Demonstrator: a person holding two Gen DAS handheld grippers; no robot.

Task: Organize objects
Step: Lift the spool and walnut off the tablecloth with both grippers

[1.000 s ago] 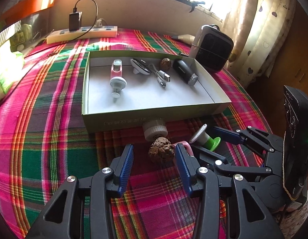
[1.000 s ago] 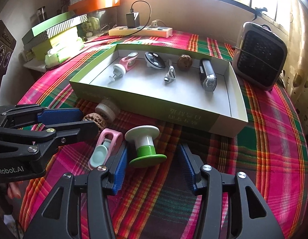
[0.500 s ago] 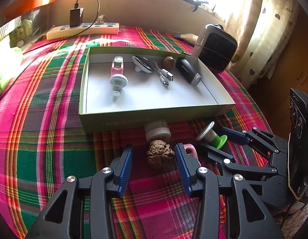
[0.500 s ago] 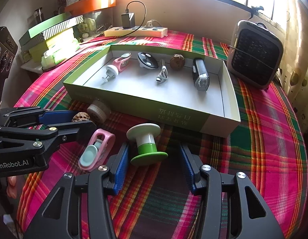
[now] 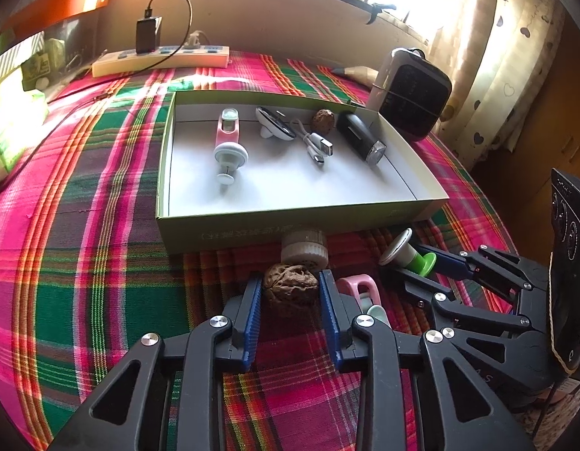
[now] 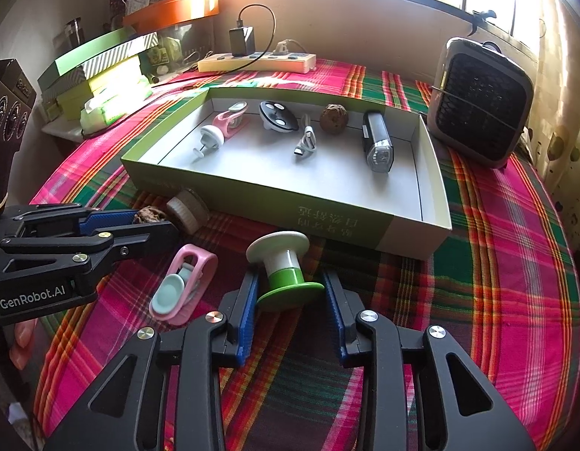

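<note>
Both grippers (image 5: 290, 293) (image 6: 290, 293) around objects

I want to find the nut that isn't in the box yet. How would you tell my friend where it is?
Find the shallow green cardboard box on the checked cloth. Just outside its near wall lies a round beige ribbed cap, and right before that sits the brown wrinkled walnut, between the left gripper's blue pads. It is the only bumpy brown ball outside the box.
</note>
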